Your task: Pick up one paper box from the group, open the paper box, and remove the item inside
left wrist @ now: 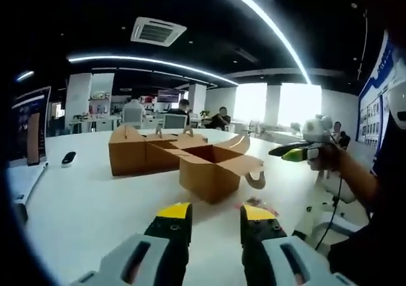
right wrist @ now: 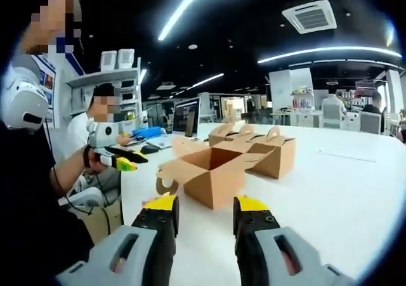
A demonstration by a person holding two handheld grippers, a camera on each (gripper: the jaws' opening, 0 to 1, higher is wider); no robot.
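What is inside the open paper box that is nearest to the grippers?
The open paper box shows only its brown inner walls in both views; its front wall hides the bottom, so an item there cannot be seen. A small reddish item lies on the table beside it.

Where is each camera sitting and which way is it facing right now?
Left gripper view: rides the left gripper, facing across the white table at the open box; its jaws are apart, empty.
Right gripper view: rides the right gripper, facing the open box from the opposite side; jaws apart, empty.
Shared: the open box, the closed boxes behind it, the table, and a person's hand holding a green-tipped tool.
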